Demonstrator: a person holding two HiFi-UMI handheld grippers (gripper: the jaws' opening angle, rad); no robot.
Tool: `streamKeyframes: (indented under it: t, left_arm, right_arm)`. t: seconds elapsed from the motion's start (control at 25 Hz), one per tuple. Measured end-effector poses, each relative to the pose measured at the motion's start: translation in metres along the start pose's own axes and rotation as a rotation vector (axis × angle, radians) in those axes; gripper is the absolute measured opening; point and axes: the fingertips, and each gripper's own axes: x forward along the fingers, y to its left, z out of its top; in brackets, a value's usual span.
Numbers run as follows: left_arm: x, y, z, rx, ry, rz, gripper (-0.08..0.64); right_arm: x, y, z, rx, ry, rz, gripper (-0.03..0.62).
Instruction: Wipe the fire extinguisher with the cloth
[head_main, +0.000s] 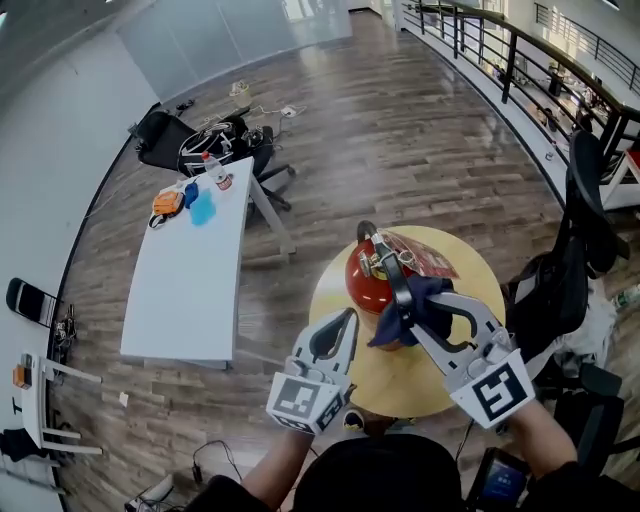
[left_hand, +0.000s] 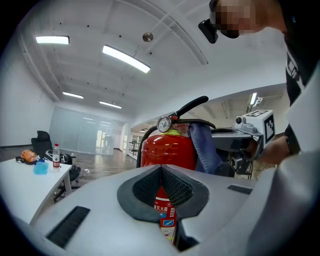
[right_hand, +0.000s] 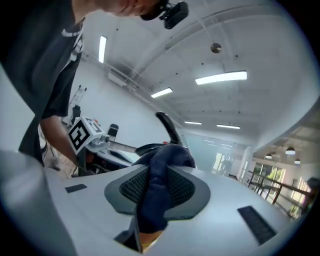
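The round wooden table (head_main: 470, 275) carries the red fire extinguisher (head_main: 364, 280), which stands upright (glossy body, gauge and black lever on top). I judge the wipe is under way. My right gripper (head_main: 408, 318) is clamped on the dark blue cloth (head_main: 428, 298), apparently touching the cylinder's shoulder. The left gripper (head_main: 347, 320), closed on nothing, waits just beside. Next I'd drag the cloth down around the body.

Probably an open office: long white desk (head_main: 185, 270), black swivel chair (head_main: 590, 200).
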Motion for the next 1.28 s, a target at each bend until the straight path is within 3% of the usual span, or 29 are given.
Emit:
streamKeyframes:
  t: [0.12, 0.24, 0.36, 0.8, 0.96, 1.12, 1.28]
  left_arm:
    - [0.007, -0.001, 0.003, 0.01, -0.014, 0.017, 0.025]
    - [0.011, 0.002, 0.007, 0.018, -0.027, 0.05, 0.025]
    - [0.012, -0.005, 0.001, 0.017, -0.021, 0.068, 0.025]
    - [0.012, -0.006, -0.001, 0.02, -0.013, 0.133, 0.023]
    - [0.012, -0.006, -0.002, 0.021, -0.014, 0.142, 0.023]
    - [0.012, -0.007, -0.004, 0.026, -0.012, 0.143, 0.023]
    - [0.011, -0.005, -0.003, 0.022, -0.02, 0.148, 0.023]
  right_arm:
    - [-0.005, -0.049, -0.026, 0.198, 0.045, -0.058, 0.101]
    - [0.014, -0.077, -0.014, 0.199, -0.073, -0.005, 0.101]
    - [0.011, -0.089, -0.028, 0.225, -0.081, -0.017, 0.101]
    - [0.02, -0.034, -0.194, 0.42, 0.218, 0.037, 0.095]
    - [0.019, 0.001, -0.25, 0.37, 0.381, 0.097, 0.095]
    - [0.014, 0.007, -0.241, 0.342, 0.374, 0.109, 0.095]
    - [0.01, -0.018, -0.166, 0.324, 0.208, 0.091, 0.095]
